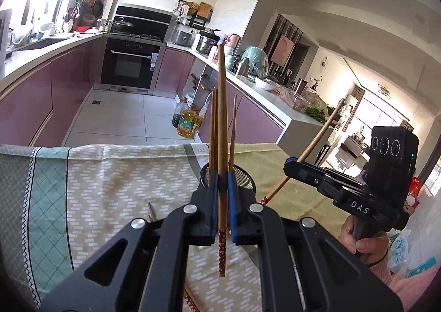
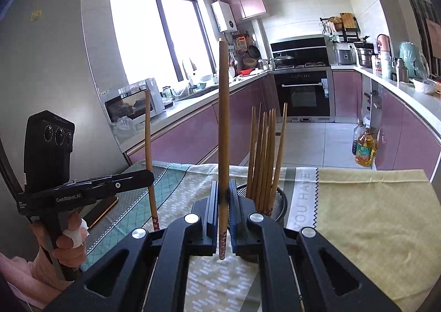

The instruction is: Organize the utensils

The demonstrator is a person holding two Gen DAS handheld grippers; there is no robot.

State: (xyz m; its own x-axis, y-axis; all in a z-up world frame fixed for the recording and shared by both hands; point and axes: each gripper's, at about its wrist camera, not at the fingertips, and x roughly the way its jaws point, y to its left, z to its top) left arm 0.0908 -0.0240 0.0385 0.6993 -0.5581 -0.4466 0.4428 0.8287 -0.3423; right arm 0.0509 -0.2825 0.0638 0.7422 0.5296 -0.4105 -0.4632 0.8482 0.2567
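Chopsticks of brown wood with red patterned ends were my job. From the left wrist camera, my left gripper (image 1: 222, 190) had its jaws pinched on one upright chopstick (image 1: 222, 119), just in front of the black mesh holder (image 1: 244, 178), where three more chopsticks (image 1: 213, 130) stood. Loose ones (image 1: 151, 214) lay on the patterned cloth (image 1: 110, 174).

From the right wrist camera, my right gripper (image 2: 223, 197) clamped a second upright chopstick (image 2: 223, 119) beside the holder (image 2: 279, 201), which held a bundle (image 2: 264, 157). I judged each stick should be lifted above the rim, kept vertical, then lowered in one at a time.
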